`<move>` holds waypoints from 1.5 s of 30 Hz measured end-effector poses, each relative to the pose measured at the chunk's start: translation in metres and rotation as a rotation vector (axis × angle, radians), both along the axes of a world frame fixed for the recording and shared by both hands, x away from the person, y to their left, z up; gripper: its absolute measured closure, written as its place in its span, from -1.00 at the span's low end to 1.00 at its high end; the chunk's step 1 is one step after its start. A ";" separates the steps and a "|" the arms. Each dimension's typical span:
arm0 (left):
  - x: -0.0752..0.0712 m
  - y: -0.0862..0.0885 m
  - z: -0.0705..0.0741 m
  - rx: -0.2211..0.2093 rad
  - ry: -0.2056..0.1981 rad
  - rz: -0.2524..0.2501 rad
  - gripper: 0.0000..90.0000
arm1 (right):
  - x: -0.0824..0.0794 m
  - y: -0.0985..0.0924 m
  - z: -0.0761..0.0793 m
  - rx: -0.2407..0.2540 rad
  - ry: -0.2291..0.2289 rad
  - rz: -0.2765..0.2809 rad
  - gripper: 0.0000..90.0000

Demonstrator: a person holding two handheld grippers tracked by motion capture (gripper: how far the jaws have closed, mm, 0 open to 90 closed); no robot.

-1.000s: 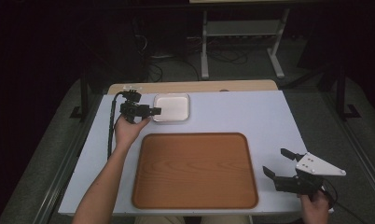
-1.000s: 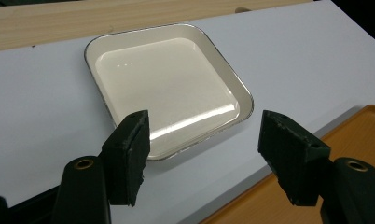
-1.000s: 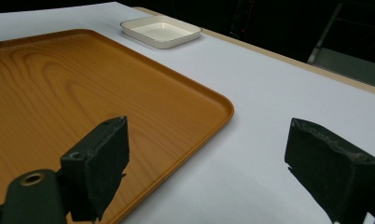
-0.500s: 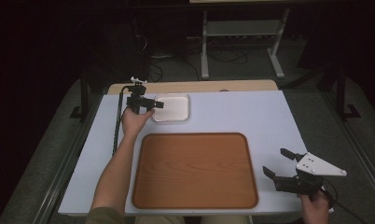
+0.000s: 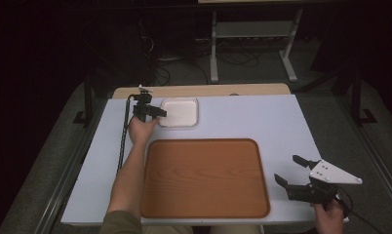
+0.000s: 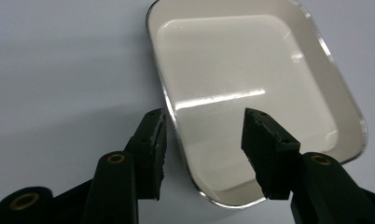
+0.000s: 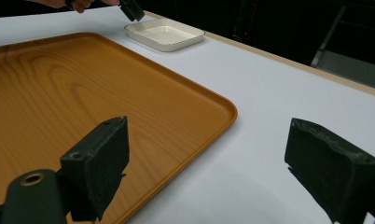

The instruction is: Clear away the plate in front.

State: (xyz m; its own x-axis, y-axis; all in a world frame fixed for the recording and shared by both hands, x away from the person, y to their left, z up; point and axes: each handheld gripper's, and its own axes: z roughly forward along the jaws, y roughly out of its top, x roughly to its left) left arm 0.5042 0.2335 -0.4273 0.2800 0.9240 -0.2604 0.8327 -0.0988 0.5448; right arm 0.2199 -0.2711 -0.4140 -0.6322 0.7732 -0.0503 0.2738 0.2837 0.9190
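White dish (image 6: 251, 84) near the tabletop's far-left corner: our left gripper (image 6: 202, 135), jaws just closing, straddles its rim ungripped; right gripper (image 7: 223, 163) gapes.

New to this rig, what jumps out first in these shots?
The big wooden tray lies empty mid-table near the person. Behind its far left corner, the left tool straddles the near rim of a small white dish, one jaw inside and one outside; the jaws have just been closing but the pads are not yet on the rim. The right tool hangs open over the white table, right of the tray.
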 end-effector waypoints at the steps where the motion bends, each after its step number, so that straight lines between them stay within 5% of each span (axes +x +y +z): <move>1: 0.000 0.000 -0.001 0.000 0.001 0.004 0.13 | 0.000 0.000 0.000 0.000 0.000 0.000 -0.71; 24: 0.006 -0.002 -0.017 0.019 0.053 0.063 0.77 | 0.000 0.000 0.000 0.004 0.003 0.003 -0.71; 35: 0.007 0.007 -0.019 -0.093 0.068 0.142 0.98 | 0.001 0.000 0.000 0.003 0.006 0.007 -0.71; 45: 0.003 0.013 -0.008 -0.134 0.049 0.164 0.99 | 0.001 0.000 0.000 0.012 0.006 0.003 -0.71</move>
State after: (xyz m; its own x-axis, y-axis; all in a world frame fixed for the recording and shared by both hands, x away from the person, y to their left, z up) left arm 0.5071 0.2470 -0.4350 0.1129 0.9123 -0.3937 0.8578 0.1104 0.5020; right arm 0.2207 -0.2715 -0.4142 -0.6346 0.7720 -0.0375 0.2787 0.2739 0.9205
